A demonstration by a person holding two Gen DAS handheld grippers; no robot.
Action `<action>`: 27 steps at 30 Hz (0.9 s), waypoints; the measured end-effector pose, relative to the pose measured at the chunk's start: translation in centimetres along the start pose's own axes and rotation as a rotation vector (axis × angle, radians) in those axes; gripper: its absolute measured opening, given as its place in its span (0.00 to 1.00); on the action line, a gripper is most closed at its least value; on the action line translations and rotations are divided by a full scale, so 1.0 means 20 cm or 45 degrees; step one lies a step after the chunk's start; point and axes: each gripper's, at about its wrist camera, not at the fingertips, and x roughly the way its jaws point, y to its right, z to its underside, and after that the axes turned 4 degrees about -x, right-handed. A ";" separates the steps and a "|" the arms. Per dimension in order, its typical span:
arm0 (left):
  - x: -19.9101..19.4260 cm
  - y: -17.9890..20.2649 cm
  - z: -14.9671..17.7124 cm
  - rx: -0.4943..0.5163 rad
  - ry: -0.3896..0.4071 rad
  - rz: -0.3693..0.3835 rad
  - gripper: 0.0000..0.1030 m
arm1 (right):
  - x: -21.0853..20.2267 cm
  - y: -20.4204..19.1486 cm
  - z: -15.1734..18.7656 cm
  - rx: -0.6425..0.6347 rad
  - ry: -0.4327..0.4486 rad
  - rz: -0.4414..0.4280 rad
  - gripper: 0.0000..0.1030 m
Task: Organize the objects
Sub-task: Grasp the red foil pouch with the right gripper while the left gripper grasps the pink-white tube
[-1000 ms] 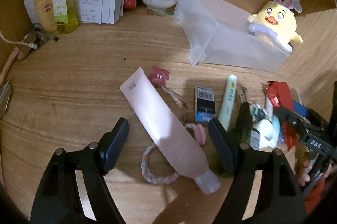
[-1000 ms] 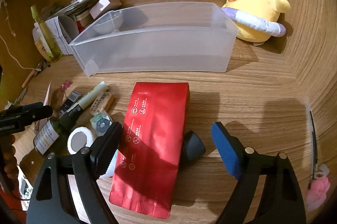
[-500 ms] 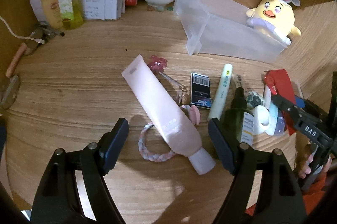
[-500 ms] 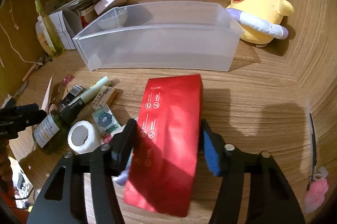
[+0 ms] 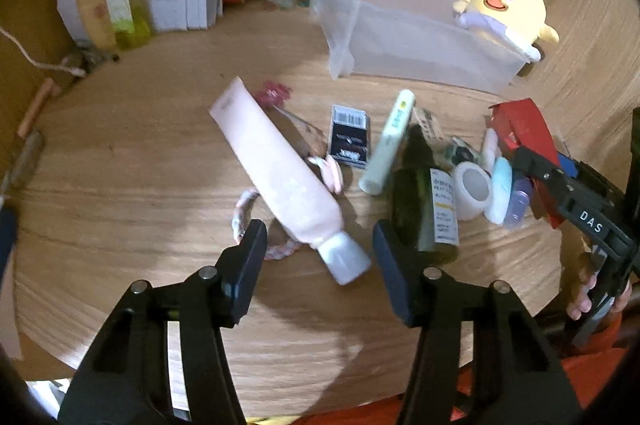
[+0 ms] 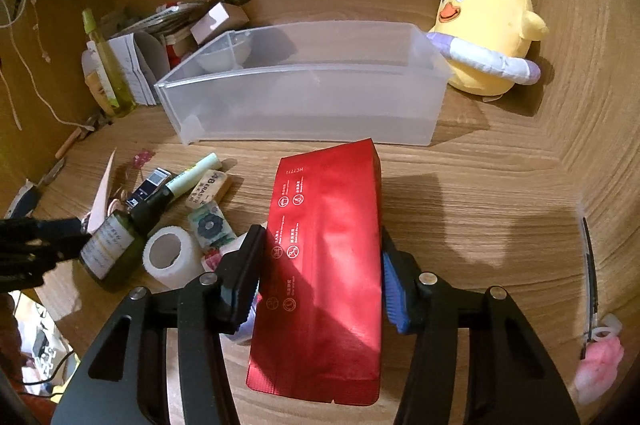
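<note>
While right tool [image 6: 322,265] clamps red pouch [image 6: 324,265], left tool [image 5: 318,253] narrows around pink tube [image 5: 280,173].

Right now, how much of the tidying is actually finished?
Hardly any. The clear bin looks empty. In hand: the right gripper has clamped the red pouch; the left gripper's jaws have been closing around the pink tube, not yet pressing it. Left: green bottle, tape roll, the other small items.

Warm dim light, hard shadows, fisheye-bent edges; left view motion-blurred.
</note>
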 end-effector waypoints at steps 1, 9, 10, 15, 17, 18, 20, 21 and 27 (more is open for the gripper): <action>0.00 0.00 0.01 0.000 0.004 -0.006 0.54 | -0.01 0.01 0.00 0.001 0.008 -0.001 0.48; 0.03 0.03 0.02 -0.003 0.024 -0.033 0.45 | -0.06 0.05 0.03 0.024 0.043 -0.019 0.48; 0.04 0.04 0.02 0.001 0.028 -0.036 0.44 | -0.07 0.05 0.04 0.025 0.047 -0.022 0.48; 0.05 0.07 0.02 0.042 0.070 -0.075 0.29 | -0.09 0.05 0.04 0.029 0.071 -0.030 0.48; 0.05 0.08 0.02 0.055 0.081 -0.090 0.28 | -0.10 0.05 0.04 0.029 0.081 -0.031 0.48; 0.05 0.08 0.02 0.055 0.087 -0.098 0.23 | -0.11 0.04 0.04 0.028 0.084 -0.031 0.48; 0.05 0.07 0.02 0.048 0.097 -0.115 0.22 | -0.11 0.05 0.04 0.027 0.087 -0.031 0.48; 0.04 0.06 0.02 0.039 0.105 -0.117 0.21 | -0.11 0.05 0.04 0.026 0.088 -0.032 0.48; -0.06 0.02 0.00 0.013 0.186 -0.141 0.21 | -0.13 0.04 0.02 0.021 0.107 -0.029 0.48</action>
